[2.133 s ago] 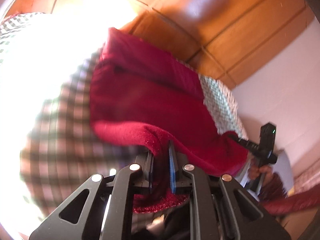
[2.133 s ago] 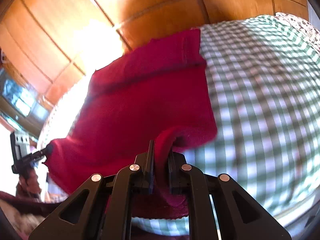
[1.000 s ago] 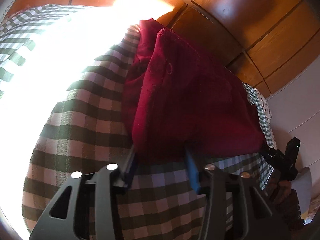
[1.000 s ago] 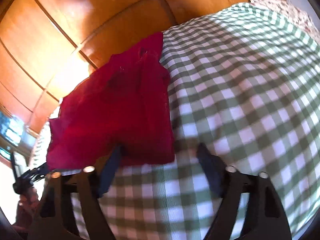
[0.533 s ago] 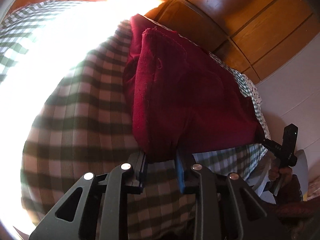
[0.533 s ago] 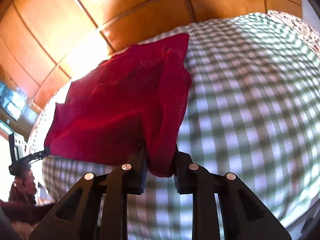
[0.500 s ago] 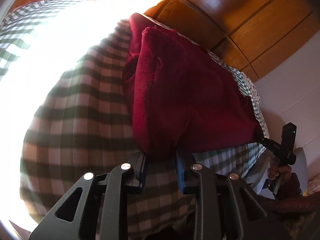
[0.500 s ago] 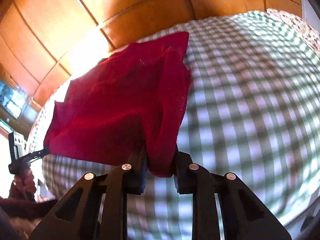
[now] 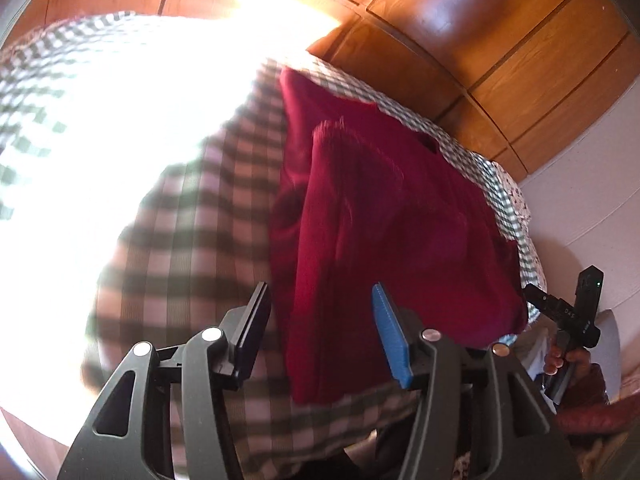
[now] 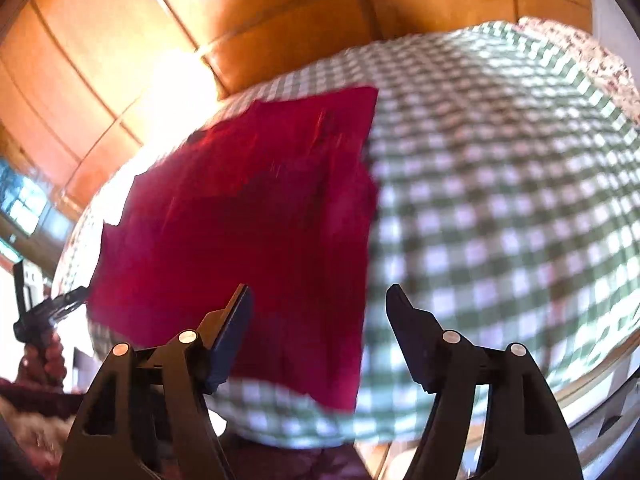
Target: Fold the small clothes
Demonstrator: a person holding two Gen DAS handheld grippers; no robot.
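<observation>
Now both the left gripper (image 9: 320,330) and right gripper (image 10: 316,330) hang spread, empty, over the red garment (image 10: 248,236) (folded on the checked bed (image 10: 500,208)); back straight off its near edge, not snagging

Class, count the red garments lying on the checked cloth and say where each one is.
1. The red garment lies folded on the checked cloth, in front of both open grippers, its near edge between the fingers of the left gripper. Anything beneath it is hidden.

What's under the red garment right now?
The red garment lies folded on the green checked bedsheet, which shows all around it. Whatever sits directly beneath the cloth or between its layers is covered. Both grippers are open.
</observation>
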